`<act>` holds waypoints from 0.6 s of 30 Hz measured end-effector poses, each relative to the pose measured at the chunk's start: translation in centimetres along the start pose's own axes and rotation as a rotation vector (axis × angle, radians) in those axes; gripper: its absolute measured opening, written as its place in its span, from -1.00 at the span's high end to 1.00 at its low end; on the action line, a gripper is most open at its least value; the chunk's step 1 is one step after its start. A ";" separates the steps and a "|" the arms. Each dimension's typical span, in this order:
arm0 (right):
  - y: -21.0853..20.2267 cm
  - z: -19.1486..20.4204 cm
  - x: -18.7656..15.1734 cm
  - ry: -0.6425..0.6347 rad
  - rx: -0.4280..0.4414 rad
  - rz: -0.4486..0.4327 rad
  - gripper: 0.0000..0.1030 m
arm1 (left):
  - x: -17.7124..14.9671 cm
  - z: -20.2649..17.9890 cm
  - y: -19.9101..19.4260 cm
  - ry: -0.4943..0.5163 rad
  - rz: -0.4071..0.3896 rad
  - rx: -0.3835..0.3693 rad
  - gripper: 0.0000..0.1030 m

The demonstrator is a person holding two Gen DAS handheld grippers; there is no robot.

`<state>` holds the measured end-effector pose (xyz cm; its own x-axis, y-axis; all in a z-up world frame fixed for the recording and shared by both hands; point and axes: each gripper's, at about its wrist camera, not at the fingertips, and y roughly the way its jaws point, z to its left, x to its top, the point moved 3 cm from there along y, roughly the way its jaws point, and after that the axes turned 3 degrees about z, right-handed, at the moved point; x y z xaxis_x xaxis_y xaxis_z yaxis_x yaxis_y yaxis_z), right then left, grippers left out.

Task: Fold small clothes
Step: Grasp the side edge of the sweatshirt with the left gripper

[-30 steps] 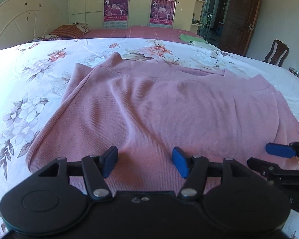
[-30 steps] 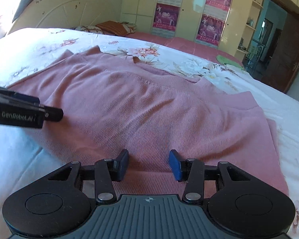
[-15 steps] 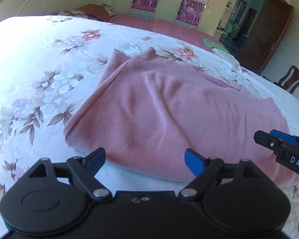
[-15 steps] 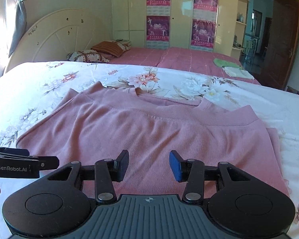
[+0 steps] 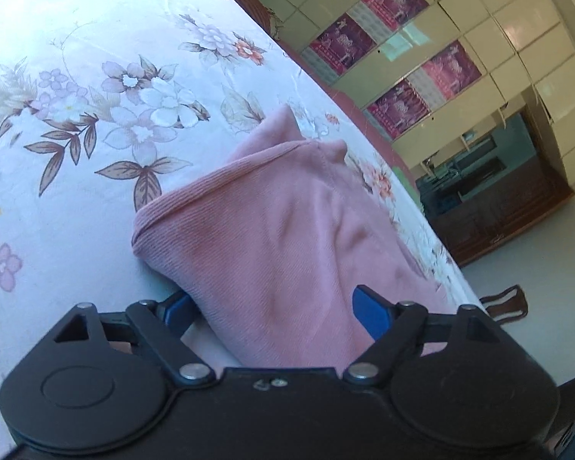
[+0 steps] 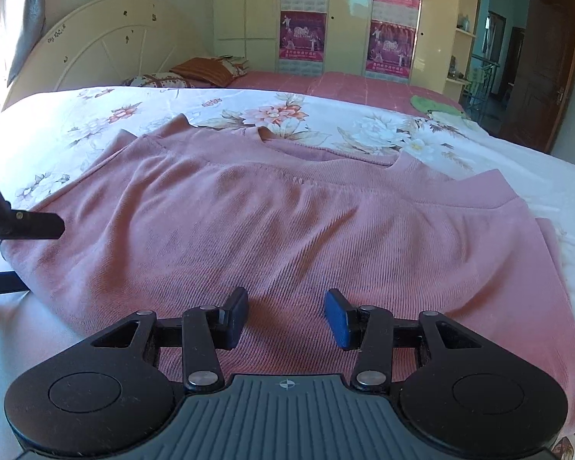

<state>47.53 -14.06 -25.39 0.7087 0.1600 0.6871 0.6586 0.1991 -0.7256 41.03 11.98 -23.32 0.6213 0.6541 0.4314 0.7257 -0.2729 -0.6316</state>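
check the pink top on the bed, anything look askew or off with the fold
Slightly. The pink top lies folded on the floral bedsheet, but its upper layer sits askew: the neckline and a strip at the right edge poke out beyond it. No damage or spills show.

We record a pink sweater (image 5: 280, 237) on floral bedsheet (image 5: 96, 88); our left gripper (image 5: 274, 306) closing, jaws astride its folded edge.
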 end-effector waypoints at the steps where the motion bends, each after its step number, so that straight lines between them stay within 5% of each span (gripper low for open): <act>1: 0.0 0.0 0.0 0.001 0.001 -0.002 0.13 | 0.3 0.1 0.4 -0.020 -0.013 -0.011 -0.39; 6: 0.5 0.3 0.2 -0.028 -0.016 -0.011 0.13 | 1.2 0.8 2.1 -0.067 -0.043 -0.016 0.57; 13: 0.9 1.6 -1.1 -0.144 -0.079 -0.065 0.12 | 1.1 0.8 1.6 -0.054 -0.068 -0.017 0.77; 18: 1.0 1.5 -1.3 -0.156 -0.081 -0.081 0.11 | 1.6 -2.5 0.0 0.089 -0.136 -0.066 0.78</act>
<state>46.87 -12.57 -27.00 0.6086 0.2954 0.7364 0.7348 0.1404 -0.6636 42.75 11.29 -20.99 0.5375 0.6242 0.5670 0.8209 -0.2335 -0.5212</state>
